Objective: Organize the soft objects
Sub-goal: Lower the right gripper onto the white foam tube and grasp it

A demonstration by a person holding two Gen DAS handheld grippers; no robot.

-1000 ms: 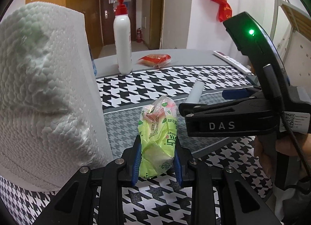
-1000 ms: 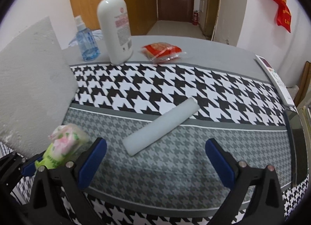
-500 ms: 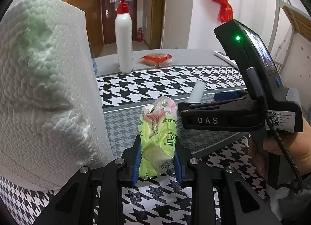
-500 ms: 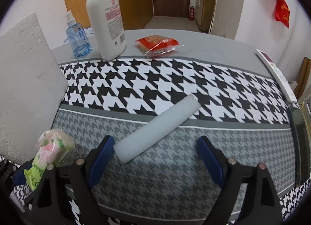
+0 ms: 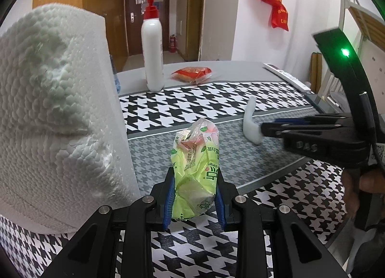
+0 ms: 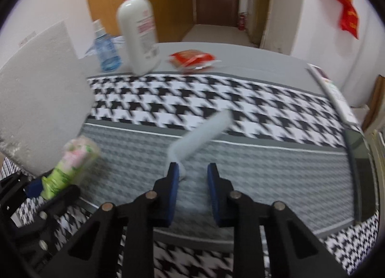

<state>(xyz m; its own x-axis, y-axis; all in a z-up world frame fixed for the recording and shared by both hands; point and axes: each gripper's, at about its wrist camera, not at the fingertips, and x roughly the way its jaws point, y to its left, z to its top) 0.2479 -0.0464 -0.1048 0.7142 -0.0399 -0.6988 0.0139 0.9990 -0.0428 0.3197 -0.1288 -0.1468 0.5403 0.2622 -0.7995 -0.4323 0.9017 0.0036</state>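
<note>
Far across the surface (image 6: 252, 61) I see a white pump bottle (image 6: 138, 37) with a red top standing upright, a small blue bottle (image 6: 105, 52) just beside it, and a red packet (image 6: 191, 59) lying flat nearby. A red bag (image 5: 273, 1) hangs on the wall.

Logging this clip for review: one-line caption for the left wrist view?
Left gripper clamps a green tissue pack beside a paper towel roll.

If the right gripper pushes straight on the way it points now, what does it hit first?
Probably the pale foam roll: its near end is already at the right gripper, against the left pad. Past that lies the patterned tablecloth. The picture is blurred, so depth is uncertain.
</note>
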